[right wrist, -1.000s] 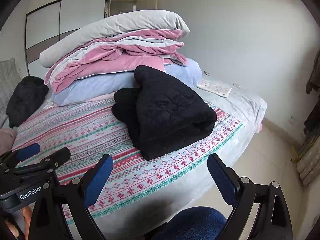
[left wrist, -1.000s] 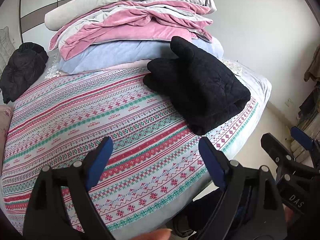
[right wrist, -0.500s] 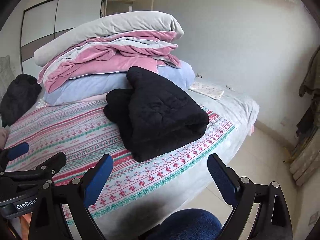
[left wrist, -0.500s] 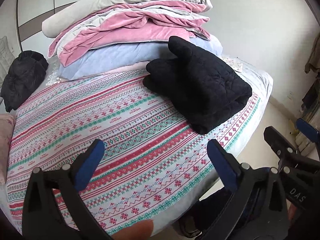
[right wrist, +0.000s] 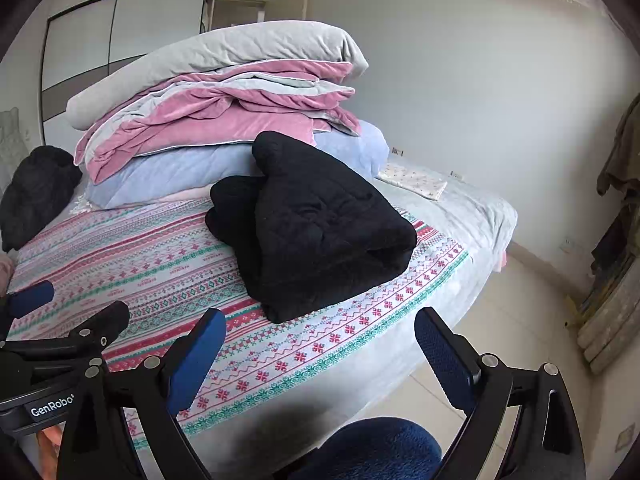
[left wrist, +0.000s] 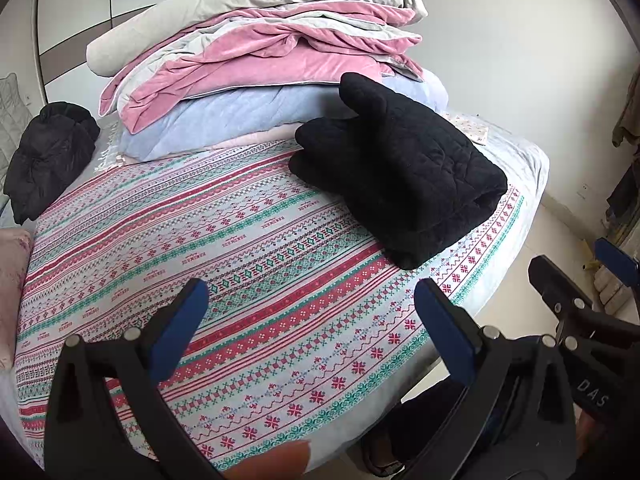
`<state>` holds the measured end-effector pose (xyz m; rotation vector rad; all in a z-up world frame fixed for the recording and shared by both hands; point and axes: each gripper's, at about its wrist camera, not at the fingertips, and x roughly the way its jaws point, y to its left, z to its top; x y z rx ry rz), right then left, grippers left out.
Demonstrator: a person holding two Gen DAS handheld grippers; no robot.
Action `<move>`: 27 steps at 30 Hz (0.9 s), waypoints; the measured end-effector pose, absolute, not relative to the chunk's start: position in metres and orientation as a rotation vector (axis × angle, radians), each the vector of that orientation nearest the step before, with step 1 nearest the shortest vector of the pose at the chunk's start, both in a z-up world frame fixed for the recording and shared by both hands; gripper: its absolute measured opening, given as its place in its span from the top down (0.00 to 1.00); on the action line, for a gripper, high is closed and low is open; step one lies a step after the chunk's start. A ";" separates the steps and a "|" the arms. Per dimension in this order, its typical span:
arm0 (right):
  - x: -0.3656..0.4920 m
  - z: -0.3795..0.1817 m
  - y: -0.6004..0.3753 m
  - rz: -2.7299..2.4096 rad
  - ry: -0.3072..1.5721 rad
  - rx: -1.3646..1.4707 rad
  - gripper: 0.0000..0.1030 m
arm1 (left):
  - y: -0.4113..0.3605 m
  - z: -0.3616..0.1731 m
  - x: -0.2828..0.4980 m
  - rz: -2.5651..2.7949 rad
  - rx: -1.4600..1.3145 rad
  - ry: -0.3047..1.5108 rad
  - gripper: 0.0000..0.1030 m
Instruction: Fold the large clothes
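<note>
A black quilted garment (left wrist: 404, 184) lies folded into a thick bundle on the patterned bed sheet (left wrist: 248, 264), near the bed's right side; it also shows in the right wrist view (right wrist: 320, 232). My left gripper (left wrist: 312, 324) is open and empty, held above the sheet's near edge, short of the bundle. My right gripper (right wrist: 316, 352) is open and empty, held off the bed's near edge below the bundle. Each gripper shows at the side of the other's view: the right one (left wrist: 592, 292), the left one (right wrist: 60, 320).
A tall stack of folded grey, pink and blue quilts (left wrist: 256, 60) stands behind the bundle. Another black garment (left wrist: 48, 160) lies crumpled at the bed's far left. A small floral cloth (right wrist: 412, 180) lies at the far right. Tiled floor (right wrist: 500, 340) lies right of the bed.
Both grippers have drawn back a little from the bed and shifted slightly; the left one's fingers stand wider apart. The folded black bundle has not moved.
</note>
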<state>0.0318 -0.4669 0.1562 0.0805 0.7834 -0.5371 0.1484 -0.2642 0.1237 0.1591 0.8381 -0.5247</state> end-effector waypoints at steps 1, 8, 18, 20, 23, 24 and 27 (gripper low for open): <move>0.032 0.156 -0.467 -0.536 0.784 0.080 0.07 | -0.264 0.124 0.148 -0.524 0.159 0.839 0.01; 0.032 0.156 -0.467 -0.542 0.783 0.076 0.07 | -0.263 0.123 0.149 -0.521 0.157 0.835 0.01; 0.033 0.155 -0.468 -0.539 0.787 0.078 0.07 | -0.264 0.123 0.149 -0.522 0.156 0.836 0.01; 0.033 0.155 -0.468 -0.539 0.786 0.078 0.07 | -0.264 0.123 0.149 -0.522 0.155 0.836 0.01; 0.033 0.155 -0.468 -0.539 0.787 0.079 0.07 | -0.264 0.123 0.149 -0.520 0.157 0.836 0.01; 0.032 0.155 -0.468 -0.539 0.787 0.079 0.07 | -0.263 0.123 0.149 -0.522 0.157 0.836 0.01; 0.032 0.155 -0.468 -0.539 0.786 0.078 0.07 | -0.263 0.123 0.148 -0.523 0.156 0.836 0.01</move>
